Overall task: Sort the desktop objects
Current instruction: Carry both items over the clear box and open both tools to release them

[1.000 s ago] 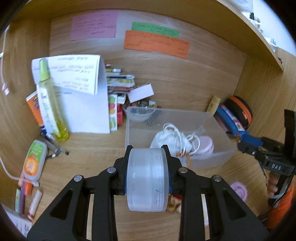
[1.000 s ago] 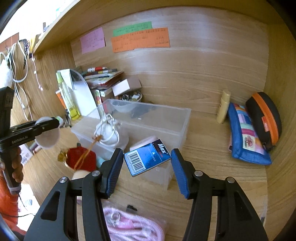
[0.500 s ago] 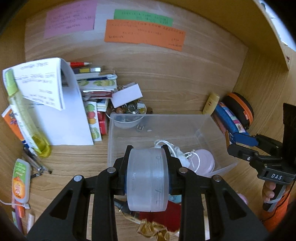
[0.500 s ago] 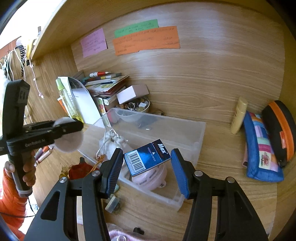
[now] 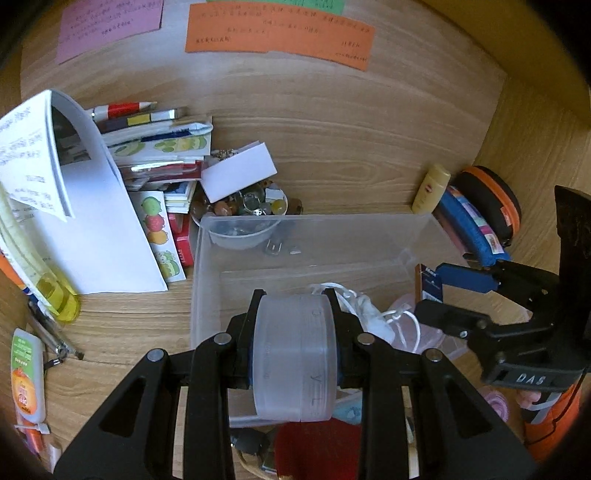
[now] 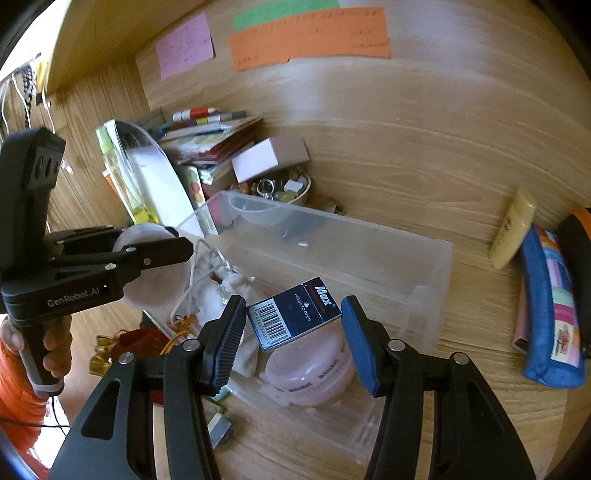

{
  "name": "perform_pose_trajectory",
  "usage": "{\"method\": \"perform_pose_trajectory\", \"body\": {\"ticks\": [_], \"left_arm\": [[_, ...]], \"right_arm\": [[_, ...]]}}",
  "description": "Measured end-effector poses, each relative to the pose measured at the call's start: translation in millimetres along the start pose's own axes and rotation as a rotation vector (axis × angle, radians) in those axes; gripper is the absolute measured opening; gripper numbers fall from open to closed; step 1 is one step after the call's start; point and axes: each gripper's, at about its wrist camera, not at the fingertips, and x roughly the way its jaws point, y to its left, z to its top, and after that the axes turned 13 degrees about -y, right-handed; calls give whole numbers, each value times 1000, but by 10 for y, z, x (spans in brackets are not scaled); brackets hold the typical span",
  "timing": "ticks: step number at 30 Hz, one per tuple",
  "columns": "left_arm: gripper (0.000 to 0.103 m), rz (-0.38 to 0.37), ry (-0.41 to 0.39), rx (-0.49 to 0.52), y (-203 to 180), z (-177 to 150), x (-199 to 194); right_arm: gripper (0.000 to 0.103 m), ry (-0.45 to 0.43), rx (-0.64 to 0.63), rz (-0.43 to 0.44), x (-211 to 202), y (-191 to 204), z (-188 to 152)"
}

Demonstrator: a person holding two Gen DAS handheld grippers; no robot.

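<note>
Clear plastic bin (image 6: 424,266) already held a pink jar (image 6: 310,369) and white pouch (image 6: 214,295), while the left hand-held gripper (image 5: 295,354) clamped a frosted tub (image 5: 295,358) and the right hand-held gripper (image 6: 293,325) pinched a blue staple box (image 6: 293,314) over it, table (image 5: 122,325) clutter unsorted.

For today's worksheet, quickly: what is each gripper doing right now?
Left gripper: shut on the frosted round container.
Right gripper: shut on the blue Max box.

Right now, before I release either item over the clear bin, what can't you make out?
- Left wrist view: the round frosted container in the left tool hides the clear bin floor below it.
- Right wrist view: the blue Max box covers part of the pink jar.
- Both views: writing on the orange note is too small to read.
</note>
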Motion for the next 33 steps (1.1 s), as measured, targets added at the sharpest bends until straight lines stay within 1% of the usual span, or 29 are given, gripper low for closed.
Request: {"method": "perform_pose_trajectory", "body": {"ticks": [4, 8, 17, 20, 21, 22, 23, 25, 27, 30, 33], "left_arm": [[29, 2, 21, 5, 7, -24, 101], [29, 0, 36, 6, 11, -39, 148], [29, 13, 45, 48, -54, -81, 187], [39, 21, 39, 53, -63, -70, 171], [44, 25, 34, 56, -64, -68, 158], [49, 27, 30, 61, -72, -66, 139], [51, 31, 24, 65, -79, -62, 118], [53, 36, 9, 73, -100, -46, 71], [55, 41, -1, 82, -124, -32, 29], [63, 46, -20, 97, -155, -10, -45], [68, 55, -44, 113, -187, 9, -141]], "right_arm": [[50, 22, -19, -10, 113, 26, -33], [50, 24, -64, -43, 179, 74, -72], [50, 29, -77, -68, 235, 66, -91], [51, 31, -84, -67, 236, 72, -90], [51, 32, -85, -68, 232, 74, -90], [54, 31, -85, -68, 229, 75, -90], [59, 30, -85, -70, 227, 76, -90], [63, 23, -86, -74, 214, 82, -87], [64, 20, -88, -73, 193, 89, -81], [67, 18, -89, -78, 160, 97, -67], [73, 5, -84, -78, 85, 93, -37]]}}
